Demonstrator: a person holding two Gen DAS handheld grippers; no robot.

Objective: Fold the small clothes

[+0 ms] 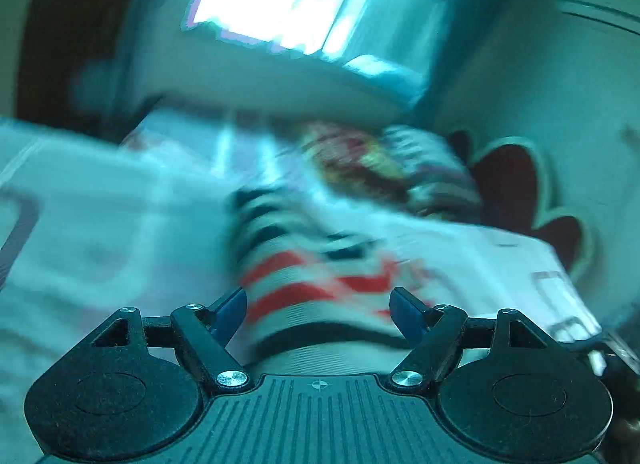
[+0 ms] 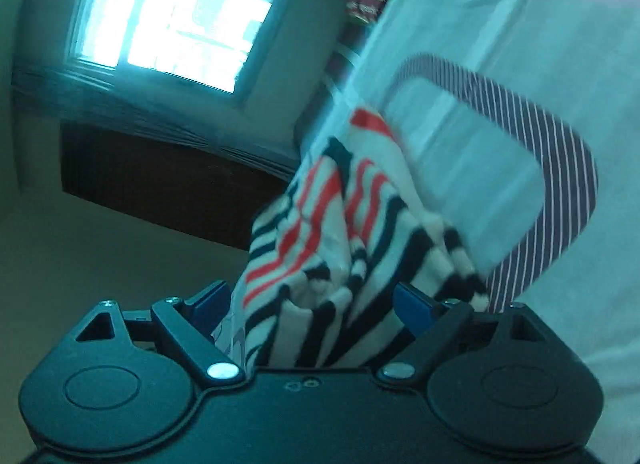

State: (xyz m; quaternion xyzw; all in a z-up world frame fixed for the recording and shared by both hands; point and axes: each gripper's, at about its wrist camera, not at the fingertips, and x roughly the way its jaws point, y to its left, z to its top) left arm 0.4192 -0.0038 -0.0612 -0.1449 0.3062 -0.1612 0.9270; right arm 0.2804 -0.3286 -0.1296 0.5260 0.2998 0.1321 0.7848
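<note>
A small white garment with red and dark stripes [image 1: 312, 280] lies on a white bed sheet [image 1: 100, 224], blurred by motion. My left gripper [image 1: 318, 310] is open, its blue pads [image 1: 232, 310] wide apart on either side of the garment's near edge. In the right wrist view the same striped garment [image 2: 320, 232] bunches up between the wide-spread blue pads [image 2: 414, 306] of my right gripper [image 2: 310, 304] and runs back over its body. The jaws stand open; whether the cloth is pinched anywhere is hidden.
A bright window [image 2: 180, 12] is behind. A dark wooden headboard [image 2: 160, 184] stands below it. A colourful pillow or bundle [image 1: 384, 168] lies at the far side of the bed. The sheet carries a striped rounded pattern [image 2: 552, 152].
</note>
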